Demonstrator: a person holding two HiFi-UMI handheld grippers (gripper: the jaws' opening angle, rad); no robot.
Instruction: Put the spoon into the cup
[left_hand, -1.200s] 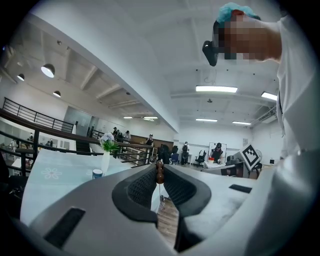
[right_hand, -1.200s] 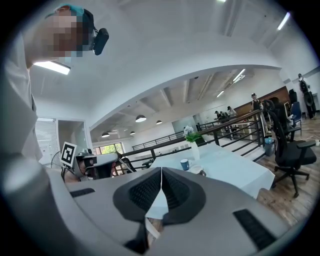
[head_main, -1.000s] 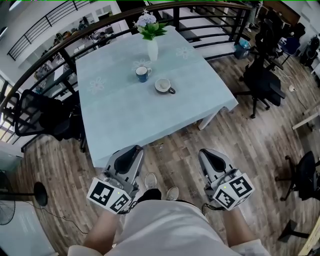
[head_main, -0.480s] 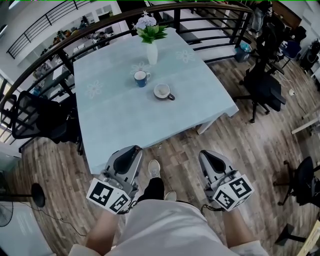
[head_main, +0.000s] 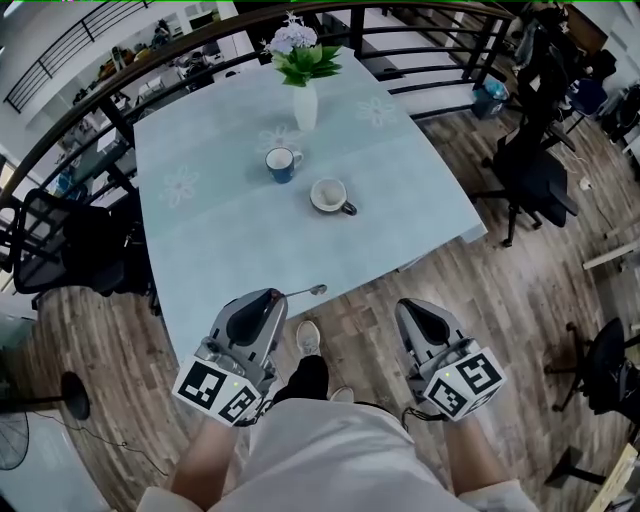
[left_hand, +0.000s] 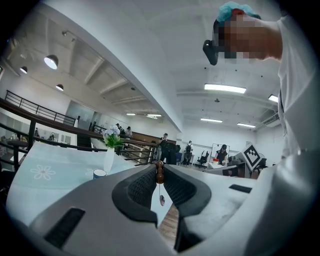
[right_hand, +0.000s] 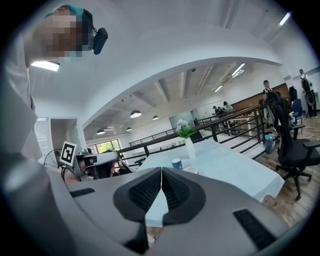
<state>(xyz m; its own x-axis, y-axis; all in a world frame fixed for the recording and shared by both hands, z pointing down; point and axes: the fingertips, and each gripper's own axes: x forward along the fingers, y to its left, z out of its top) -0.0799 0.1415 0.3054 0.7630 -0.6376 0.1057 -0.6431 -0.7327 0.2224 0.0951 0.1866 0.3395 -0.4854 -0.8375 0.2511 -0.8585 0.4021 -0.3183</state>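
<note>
— What is the left gripper (head_main: 272, 297) holding?
— It is pinching the spoon (head_main: 305, 291) by the brown end of its handle, right at the jaw tips. The bowl is sticking out ahead, at the near edge of the table (head_main: 200, 240).
— And the cups?
— The blue mug (head_main: 282, 163) and the white cup (head_main: 330, 196) are sitting mid-table, well beyond the spoon.
— The right gripper (head_main: 412, 308)?
— Its jaws are pressing together on nothing, short of the table.
</note>
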